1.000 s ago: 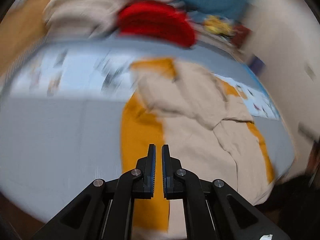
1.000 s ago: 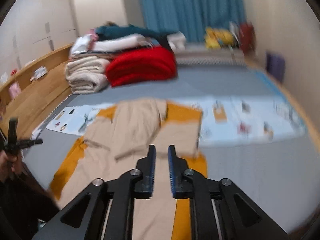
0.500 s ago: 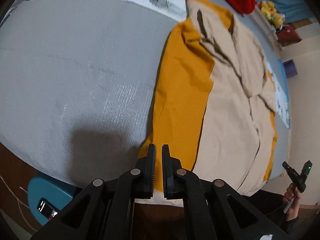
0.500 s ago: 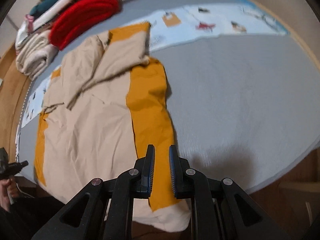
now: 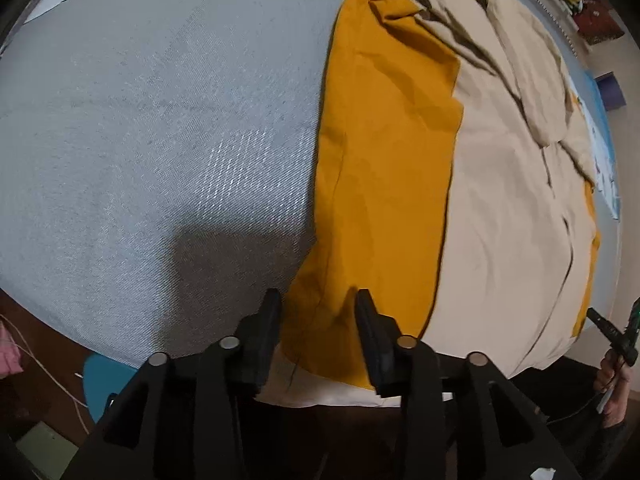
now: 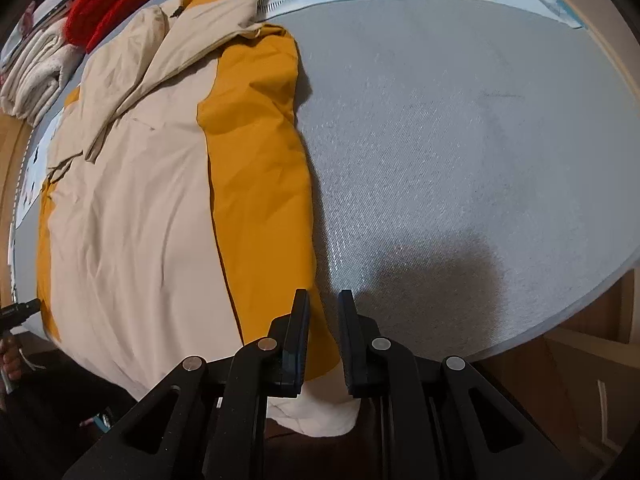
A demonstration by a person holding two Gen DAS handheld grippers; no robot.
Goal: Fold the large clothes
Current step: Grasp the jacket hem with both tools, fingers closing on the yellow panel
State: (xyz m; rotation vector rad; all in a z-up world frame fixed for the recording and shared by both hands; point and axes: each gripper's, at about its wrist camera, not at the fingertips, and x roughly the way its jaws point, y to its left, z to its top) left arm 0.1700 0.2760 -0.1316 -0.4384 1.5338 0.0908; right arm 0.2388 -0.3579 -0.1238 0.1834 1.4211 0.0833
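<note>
A large beige and mustard-yellow garment (image 5: 500,184) lies flat on the grey bed, sleeves folded in at its far end; it also shows in the right wrist view (image 6: 132,200). Its white hem hangs over the near bed edge. My left gripper (image 5: 318,300) is open, its fingers straddling the garment's left mustard side panel (image 5: 380,168) near the hem. My right gripper (image 6: 323,300) is a little open, its jaws over the outer edge of the right mustard panel (image 6: 260,180) near the hem. Neither holds cloth.
The grey bed cover (image 5: 140,140) spreads to the left, and to the right in the right wrist view (image 6: 460,160). A red blanket (image 6: 120,4) and folded beige towels (image 6: 32,76) lie at the far end. A blue stool (image 5: 104,380) stands below the bed edge.
Both grippers have dropped closer to the near hem of the garment. The left gripper has opened wide from shut; the right has opened slightly.
</note>
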